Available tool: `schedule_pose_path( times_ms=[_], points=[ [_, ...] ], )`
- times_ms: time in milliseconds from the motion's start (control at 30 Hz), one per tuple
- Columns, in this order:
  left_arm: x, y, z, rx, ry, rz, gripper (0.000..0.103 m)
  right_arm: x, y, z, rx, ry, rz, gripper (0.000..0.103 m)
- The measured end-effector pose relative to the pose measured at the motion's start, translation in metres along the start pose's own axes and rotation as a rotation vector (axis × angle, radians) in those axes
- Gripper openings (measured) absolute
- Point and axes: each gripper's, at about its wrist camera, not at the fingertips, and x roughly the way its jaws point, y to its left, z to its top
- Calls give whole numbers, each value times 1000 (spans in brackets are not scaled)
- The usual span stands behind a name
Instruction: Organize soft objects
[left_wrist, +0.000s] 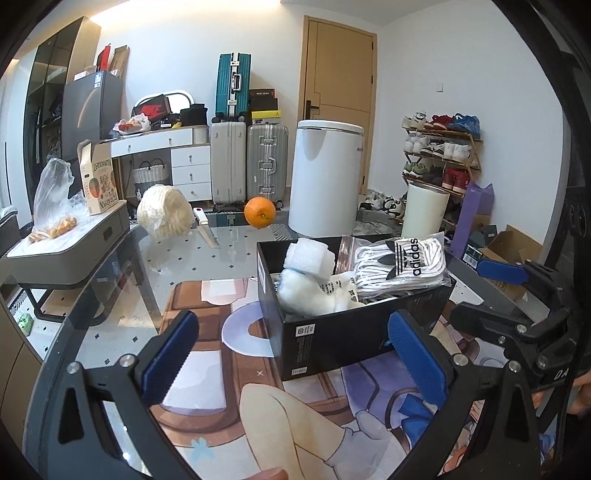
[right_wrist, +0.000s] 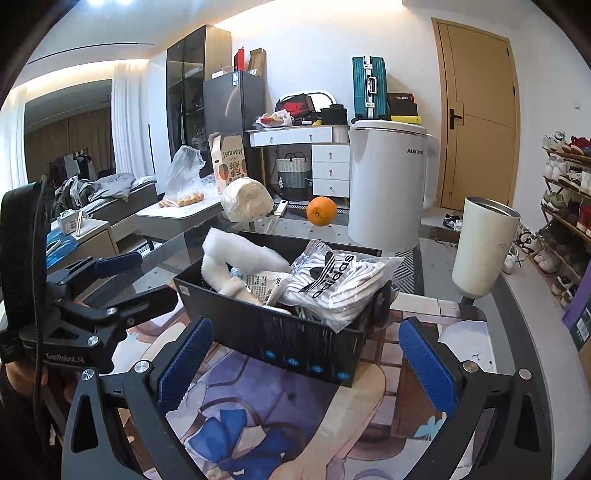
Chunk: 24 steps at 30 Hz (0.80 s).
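The black box (left_wrist: 343, 332) sits on the printed mat (left_wrist: 221, 406) of the glass table and already holds the soft things: a white plush toy (left_wrist: 306, 291) with a foam-wrapped top at its left end and a bagged pack of white socks (left_wrist: 402, 266) filling its right half, the bag's edge spilling over the rim. Both look light and yielding; the plush would squash under a pinch and is best taken across its thick middle, while the sock pack's glossy plastic is likely slippery, so a firm bite over the folded bulk rather than the loose film seems wiser. The left gripper (left_wrist: 291, 362) hangs with its blue pads wide apart and holding nothing, the box at about 1 o'clock just beyond its right pad. The right gripper (right_wrist: 306, 363) is likewise spread and empty, the box near 12 o'clock between and just past its pads, the sock pack (right_wrist: 332, 280) uppermost. An orange (right_wrist: 321, 210) and a pale round bundle (right_wrist: 245, 199) lie farther back, well apart from both.
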Motion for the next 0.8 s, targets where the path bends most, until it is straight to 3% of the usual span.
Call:
schedule_pose_path(
  times_ms=[800],
  points=[
    [-10, -7, -6, 14, -23, 58, 103, -23, -2, -17, 4, -70, -11, 102]
  ],
)
